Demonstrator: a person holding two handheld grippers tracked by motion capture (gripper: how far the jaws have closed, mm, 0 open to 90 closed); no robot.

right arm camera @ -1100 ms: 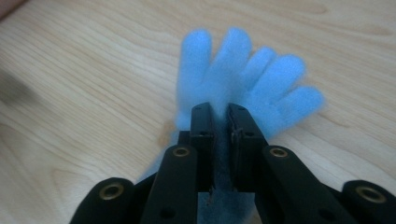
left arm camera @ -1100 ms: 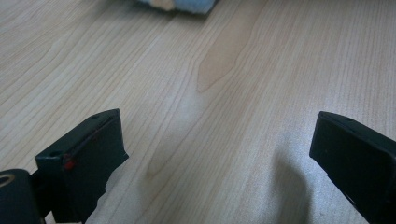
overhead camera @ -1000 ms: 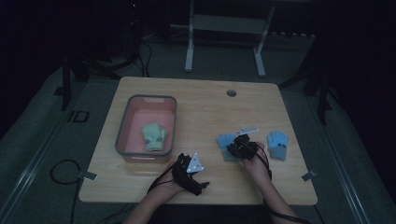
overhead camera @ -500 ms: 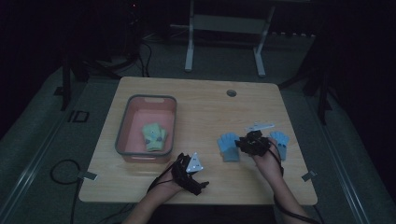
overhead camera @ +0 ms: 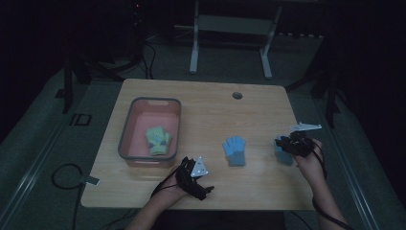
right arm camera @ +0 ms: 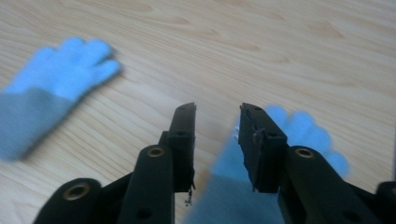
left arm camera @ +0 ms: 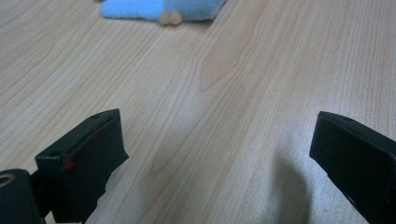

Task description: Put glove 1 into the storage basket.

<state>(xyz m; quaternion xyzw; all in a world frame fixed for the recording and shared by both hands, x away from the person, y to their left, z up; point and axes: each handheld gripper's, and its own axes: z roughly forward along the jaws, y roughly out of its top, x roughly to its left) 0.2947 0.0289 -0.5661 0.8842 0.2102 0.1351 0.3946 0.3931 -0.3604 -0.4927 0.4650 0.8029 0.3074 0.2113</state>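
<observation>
Two blue gloves lie on the wooden table. One glove rests flat at the middle. The other glove sits near the right edge, partly under my right gripper. In the right gripper view that gripper hovers over the right glove with the middle glove off to the left. Its jaws have just been opening, a gap stands between them and nothing is pinched. My left gripper rests near the front edge; in its own view the gripper is wide open over bare wood.
A pink bin with a grey rim stands at the table's left and holds a green glove pair. A round cable hole sits at the back. The middle glove's cuff shows ahead of the left gripper.
My right gripper has moved from beside the middle glove to the right, over the glove near the right edge. The middle glove now lies uncovered. The left gripper has stayed put.
</observation>
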